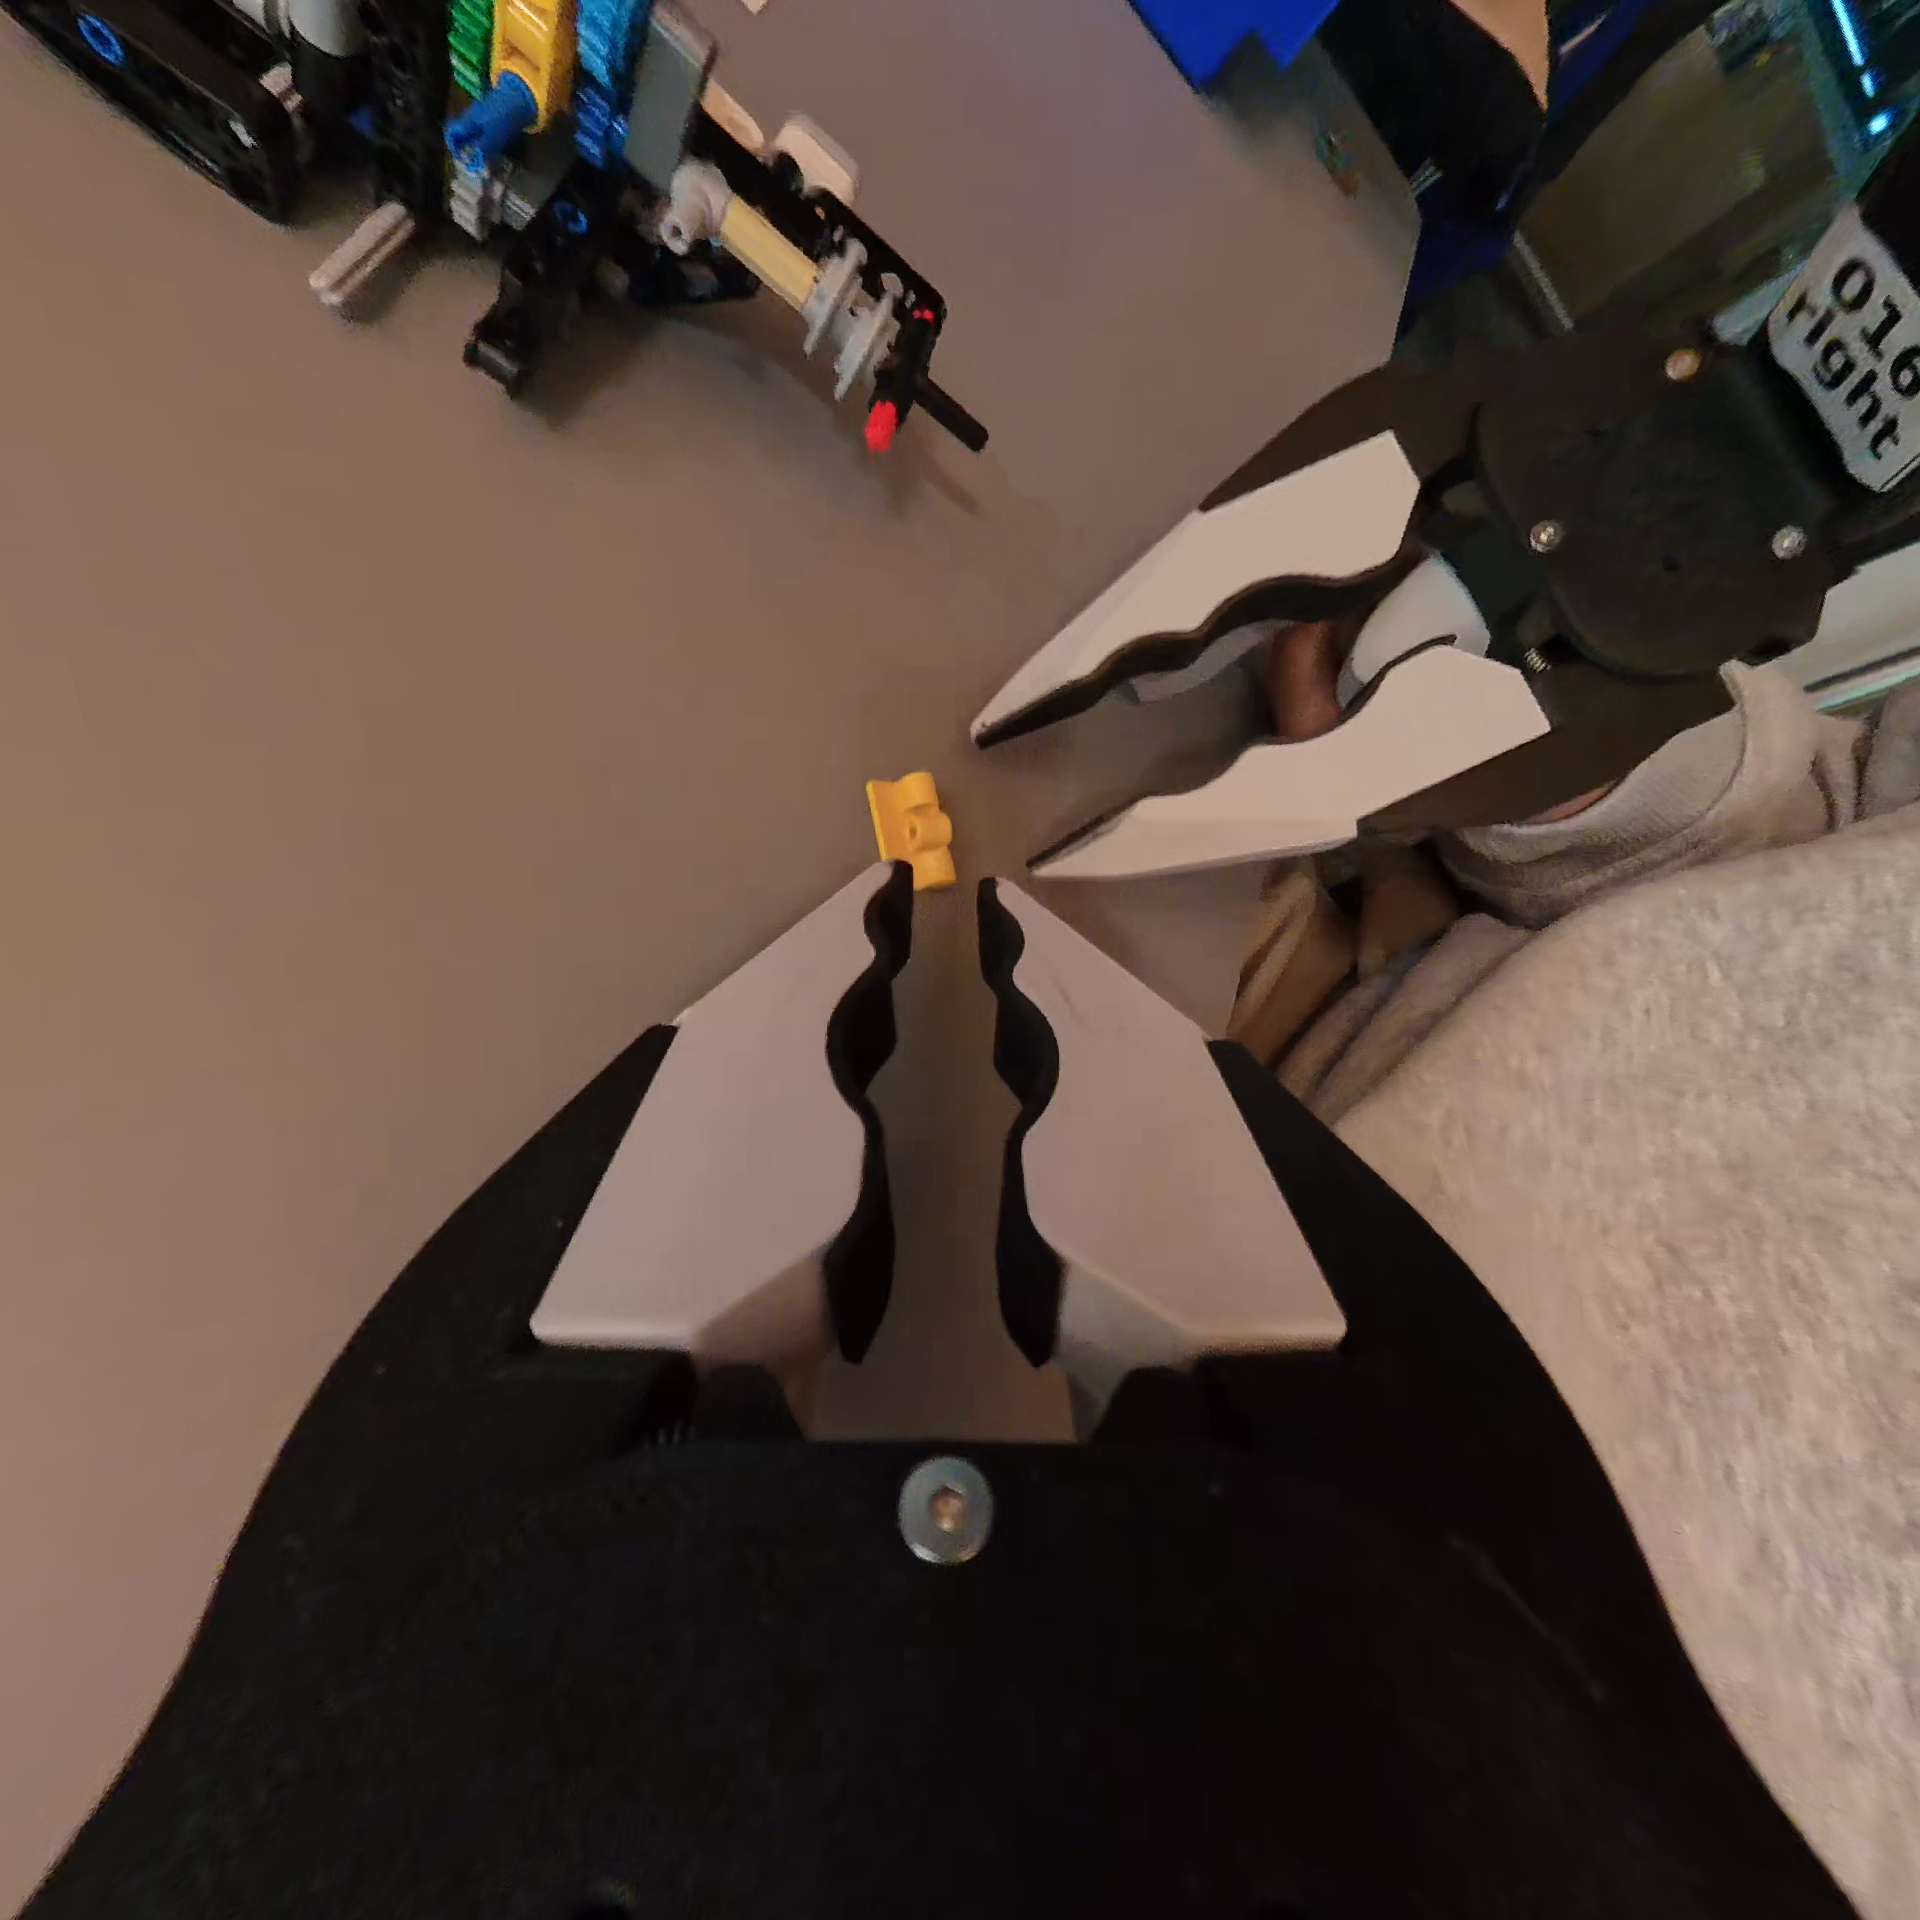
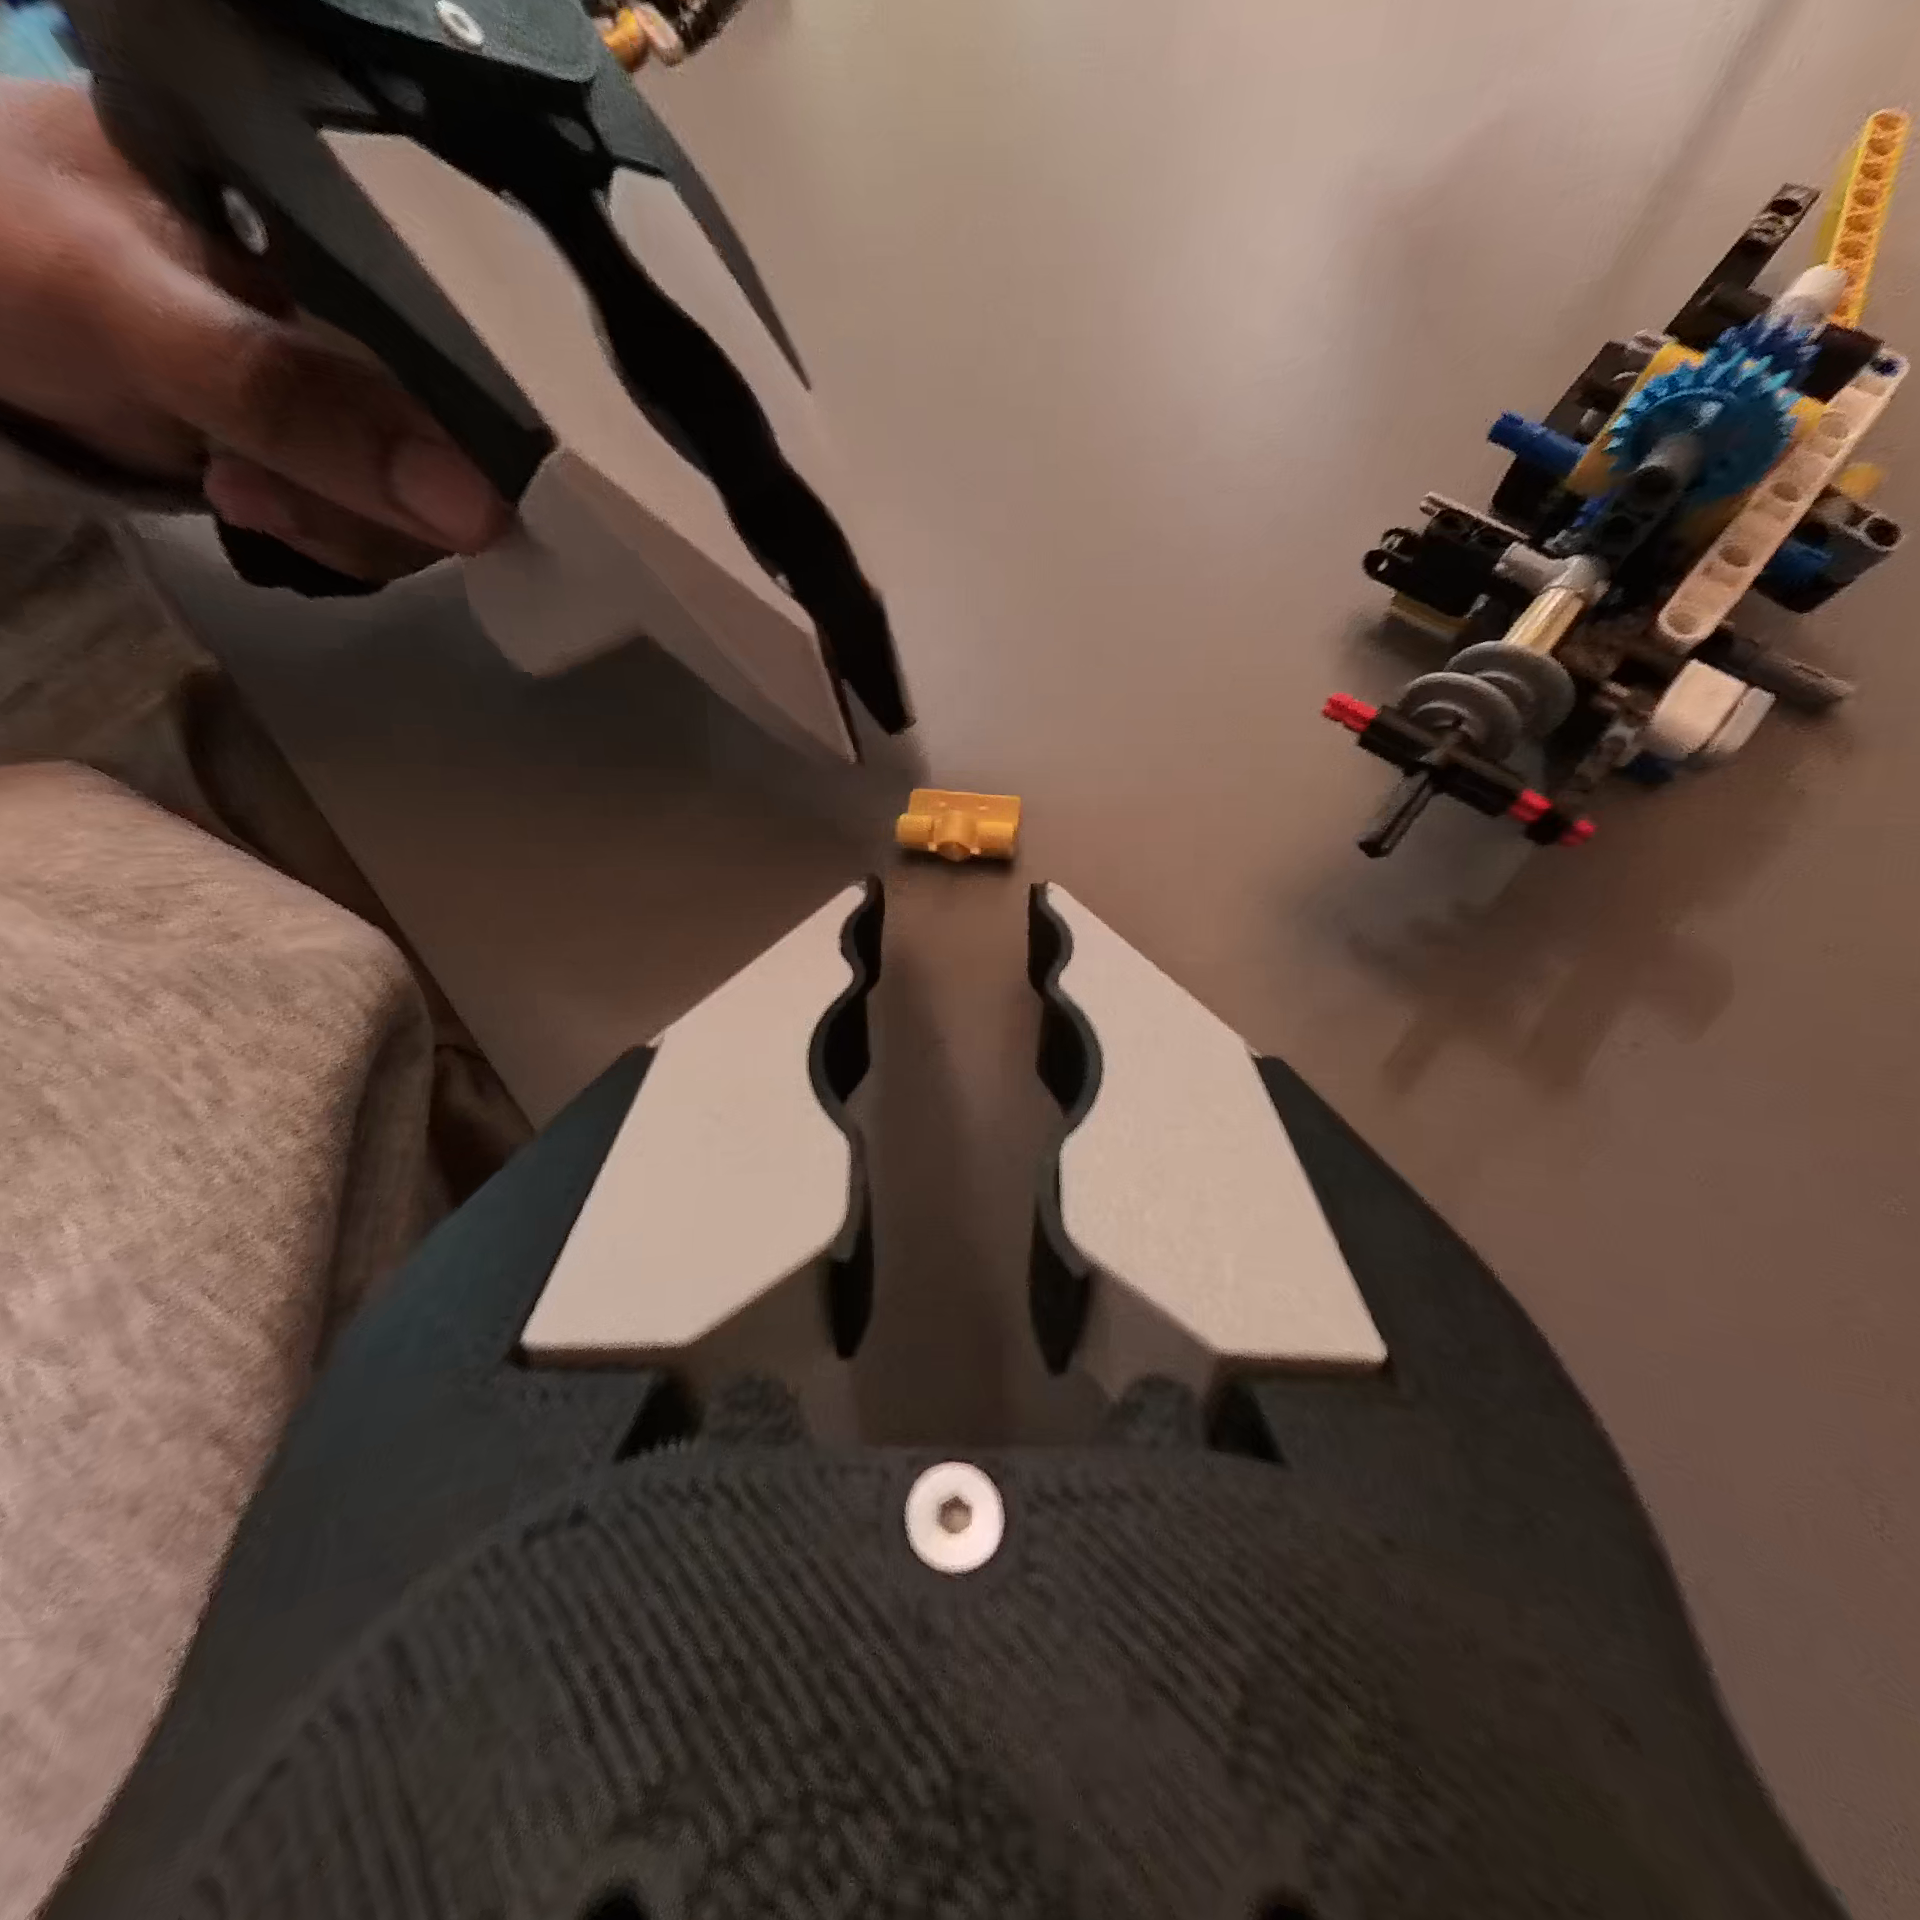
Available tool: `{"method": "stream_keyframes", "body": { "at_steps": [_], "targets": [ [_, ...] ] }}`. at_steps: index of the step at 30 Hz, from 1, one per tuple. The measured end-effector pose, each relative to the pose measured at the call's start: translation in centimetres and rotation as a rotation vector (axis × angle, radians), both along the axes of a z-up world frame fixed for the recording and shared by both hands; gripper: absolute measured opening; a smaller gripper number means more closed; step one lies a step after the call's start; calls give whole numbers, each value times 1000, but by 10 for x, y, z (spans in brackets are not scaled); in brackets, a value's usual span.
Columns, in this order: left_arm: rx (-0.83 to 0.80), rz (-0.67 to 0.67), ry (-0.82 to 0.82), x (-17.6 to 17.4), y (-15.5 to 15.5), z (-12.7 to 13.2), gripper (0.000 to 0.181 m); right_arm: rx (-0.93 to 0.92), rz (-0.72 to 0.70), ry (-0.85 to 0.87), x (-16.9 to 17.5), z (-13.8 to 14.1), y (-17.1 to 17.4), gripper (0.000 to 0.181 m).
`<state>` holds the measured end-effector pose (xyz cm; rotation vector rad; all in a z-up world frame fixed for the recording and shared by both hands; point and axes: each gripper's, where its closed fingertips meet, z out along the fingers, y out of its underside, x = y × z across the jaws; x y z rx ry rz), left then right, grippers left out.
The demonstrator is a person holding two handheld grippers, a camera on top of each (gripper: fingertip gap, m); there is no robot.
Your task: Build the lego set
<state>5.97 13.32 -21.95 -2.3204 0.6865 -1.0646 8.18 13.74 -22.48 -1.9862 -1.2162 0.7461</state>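
Grey-brown tabletop (image 1: 312,831), mostly bare around a small yellow lego piece (image 1: 912,828) lying flat near its edge. Left gripper (image 1: 943,883) is parted a little, empty, tips just short of the piece; in the right wrist view it hangs above the piece (nothing gripped). Right gripper (image 2: 954,885) is parted wider, also empty, aimed at it w/ nothing between. Half-built lego model (image 2: 1621,582) sits well apart. Grey sleeve (image 1: 1662,1247) crowds the near side.
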Motion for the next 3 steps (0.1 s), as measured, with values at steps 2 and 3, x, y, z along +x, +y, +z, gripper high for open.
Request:
{"method": "stream_keyframes", "body": {
  "at_steps": [2, 3],
  "targets": [
    [22, 11, 8, 0, -5, -4, 10, 24, 2, -24, -1, -2, 0, 27],
    [40, 21, 4, 0, -6, -5, 11, 36, 4, -35, -1, -3, 0, 27]
  ]
}}
